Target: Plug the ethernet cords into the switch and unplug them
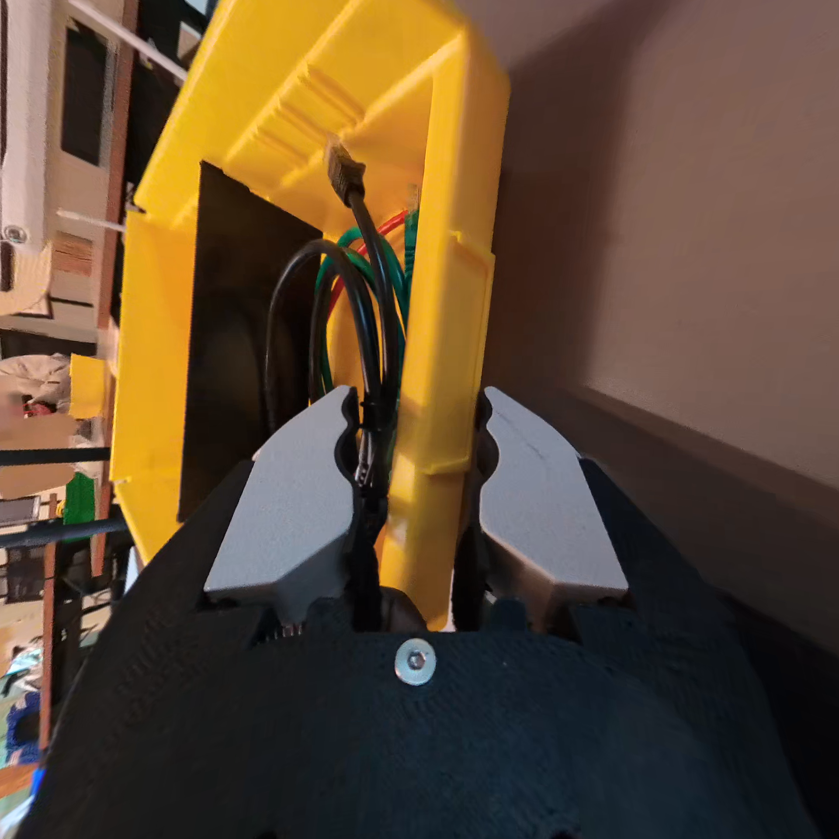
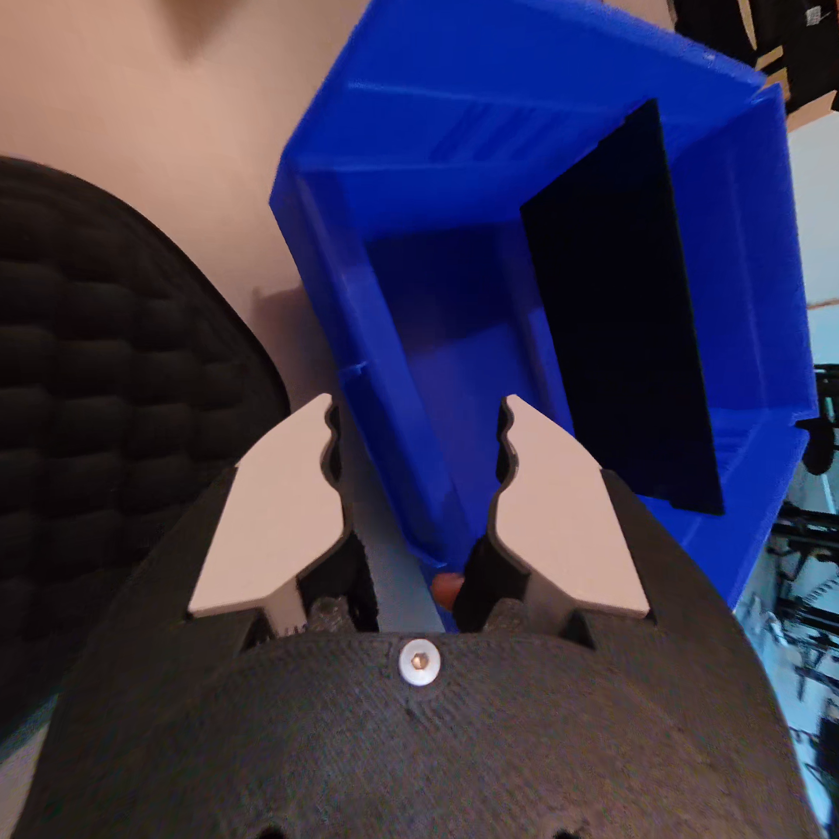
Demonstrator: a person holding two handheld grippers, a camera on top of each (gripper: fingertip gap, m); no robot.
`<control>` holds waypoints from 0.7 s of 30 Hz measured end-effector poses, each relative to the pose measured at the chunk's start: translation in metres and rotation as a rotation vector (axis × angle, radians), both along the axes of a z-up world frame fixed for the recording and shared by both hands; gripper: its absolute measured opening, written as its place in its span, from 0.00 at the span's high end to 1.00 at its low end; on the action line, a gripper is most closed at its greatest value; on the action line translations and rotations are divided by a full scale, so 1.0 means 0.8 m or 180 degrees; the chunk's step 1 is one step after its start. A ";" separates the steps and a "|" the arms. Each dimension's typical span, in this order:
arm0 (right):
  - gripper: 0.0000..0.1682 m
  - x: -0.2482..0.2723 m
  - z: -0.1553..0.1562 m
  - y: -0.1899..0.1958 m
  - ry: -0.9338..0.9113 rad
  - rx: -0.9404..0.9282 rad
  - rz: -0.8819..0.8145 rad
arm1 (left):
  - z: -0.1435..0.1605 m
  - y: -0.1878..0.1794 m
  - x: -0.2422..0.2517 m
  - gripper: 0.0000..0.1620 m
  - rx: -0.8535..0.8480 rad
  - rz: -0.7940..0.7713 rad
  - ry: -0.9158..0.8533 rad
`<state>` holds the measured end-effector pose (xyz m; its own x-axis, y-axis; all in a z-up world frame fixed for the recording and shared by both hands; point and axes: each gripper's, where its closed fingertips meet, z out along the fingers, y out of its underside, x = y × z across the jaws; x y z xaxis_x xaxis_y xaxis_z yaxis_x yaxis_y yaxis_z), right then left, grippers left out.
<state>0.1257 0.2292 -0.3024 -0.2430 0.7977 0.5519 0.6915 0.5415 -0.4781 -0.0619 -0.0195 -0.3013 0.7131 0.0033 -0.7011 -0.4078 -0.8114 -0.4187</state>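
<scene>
A yellow bin with a black divider holds coiled ethernet cords: a black cord whose plug points up, a green cord and a red cord. My left gripper is shut across the bin's side wall, with the black cord's tied bundle pinched against the left pad. My right gripper straddles the side wall of a blue bin with its jaws apart; a gap shows beside the left finger. No switch is in view.
The blue bin has a black divider and looks empty. A black quilted pad lies left of the right gripper. A plain wall is right of the yellow bin. Shelving and clutter stand beyond. Across from one pair of fingers to the other is roughly 30 cm.
</scene>
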 end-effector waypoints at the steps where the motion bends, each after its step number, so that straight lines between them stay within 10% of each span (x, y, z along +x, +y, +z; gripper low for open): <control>1: 0.60 0.000 -0.003 0.004 -0.0056 0.0069 -0.0017 | 0.000 -0.007 -0.004 0.69 -0.0011 0.0037 -0.0003; 8: 0.77 0.004 -0.022 0.010 -0.0389 0.0089 0.0070 | -0.002 -0.069 -0.031 0.68 -0.0136 0.0155 -0.0277; 21: 0.77 0.040 -0.022 0.040 -0.0541 0.0147 -0.0035 | -0.001 -0.208 -0.059 0.69 -0.0273 0.0279 -0.0267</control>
<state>0.1576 0.2608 -0.3201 -0.3275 0.7756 0.5396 0.7663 0.5521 -0.3285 -0.1091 -0.1858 -0.3022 0.7689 0.0108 -0.6393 -0.3003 -0.8766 -0.3759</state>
